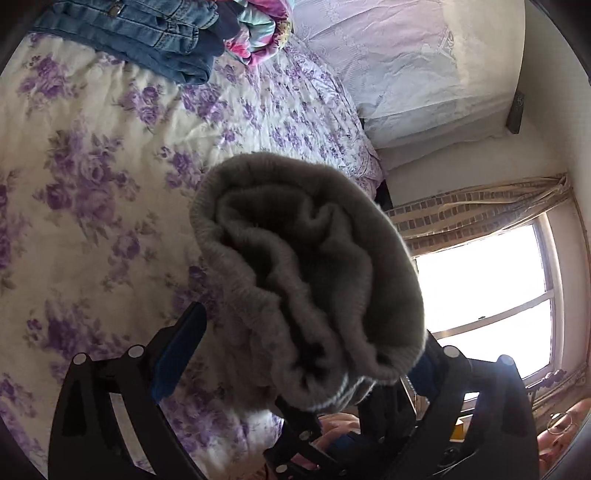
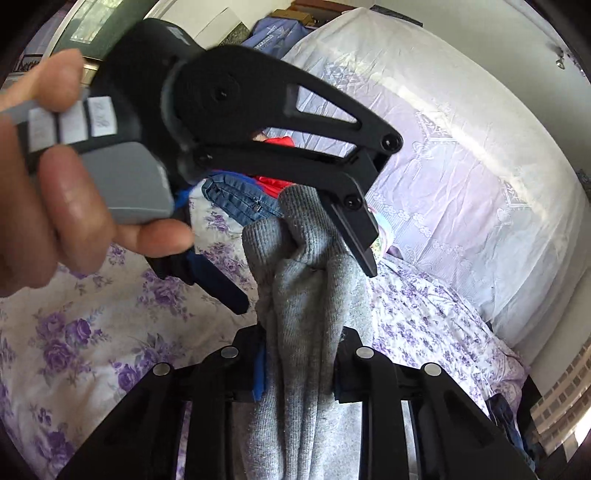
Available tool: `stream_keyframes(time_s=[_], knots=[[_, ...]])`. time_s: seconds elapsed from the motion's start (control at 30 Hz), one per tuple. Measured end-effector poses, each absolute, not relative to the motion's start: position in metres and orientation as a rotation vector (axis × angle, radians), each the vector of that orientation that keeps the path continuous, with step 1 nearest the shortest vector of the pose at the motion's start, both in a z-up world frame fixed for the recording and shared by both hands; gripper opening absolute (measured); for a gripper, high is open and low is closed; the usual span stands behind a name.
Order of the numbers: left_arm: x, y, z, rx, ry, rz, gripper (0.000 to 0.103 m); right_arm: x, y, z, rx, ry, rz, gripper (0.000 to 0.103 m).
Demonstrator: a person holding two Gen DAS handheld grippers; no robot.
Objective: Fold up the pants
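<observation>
Hanging in the air above the bed, the grey pants (image 2: 314, 295) are bunched into a thick vertical roll. The right gripper (image 2: 299, 373) has its jaws closed on them, fabric pinched tight between the two blue-padded fingers, with the rest of the cloth running down past the jaws and out of sight below.

Just ahead of those jaws, the left gripper (image 2: 306, 291) stands open. Its fingers straddle the top of the same roll: one black finger lies against the far side of the ribbed cloth, while the other sits apart from it on the near side. The person's left hand (image 2: 55, 192) wraps the grey trigger handle.

From the left wrist view the pants (image 1: 306, 273) fill the space between that gripper's spread jaws (image 1: 295, 347) as a rumpled fleecy mound, with the ribbed edge curling around it.

Beyond the jaws lies the floral bedspread (image 1: 92, 177), white with purple roses. Far ahead of them, folded blue jeans (image 1: 140, 37) rest on it beside a bright multicoloured garment (image 1: 258, 33), and a pale lilac pillow (image 2: 461, 166) lies off to the right.
</observation>
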State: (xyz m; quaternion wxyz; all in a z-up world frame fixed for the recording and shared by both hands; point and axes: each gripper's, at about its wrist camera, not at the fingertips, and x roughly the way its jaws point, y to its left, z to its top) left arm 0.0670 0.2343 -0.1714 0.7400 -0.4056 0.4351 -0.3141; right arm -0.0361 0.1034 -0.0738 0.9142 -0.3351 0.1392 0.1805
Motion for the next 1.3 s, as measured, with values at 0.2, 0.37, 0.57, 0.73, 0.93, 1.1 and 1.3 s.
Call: stream_keyframes(time_s=[0.2,0.37,0.57,0.73,0.93,1.1,1.3], knots=[[0.062,0.219,-0.153,-0.793,0.916,-0.678,0.067,-0.049,0.101,-0.074,-0.667,0.27,0.362,0.026],[0.05,0.207,-0.137,-0.703,0.863,-0.658,0.057,-0.057,0.091,-0.068,-0.612,0.257,0.35,0.026],[0.045,0.181,-0.119,-0.656,0.82,-0.67,0.056,-0.068,0.073,-0.055,-0.543,0.238,0.332,0.026],[0.046,0.142,-0.101,-0.603,0.798,-0.702,0.056,-0.071,0.044,-0.046,-0.456,0.228,0.291,0.025],[0.05,0.08,-0.087,-0.546,0.794,-0.74,0.056,-0.058,-0.014,-0.039,-0.334,0.232,0.245,0.025],[0.055,0.018,-0.078,-0.442,0.809,-0.753,0.056,-0.06,-0.064,-0.04,-0.231,0.242,0.209,0.025],[0.072,-0.064,-0.091,-0.328,0.892,-0.748,0.056,-0.057,-0.128,-0.056,-0.047,0.293,0.181,0.025]])
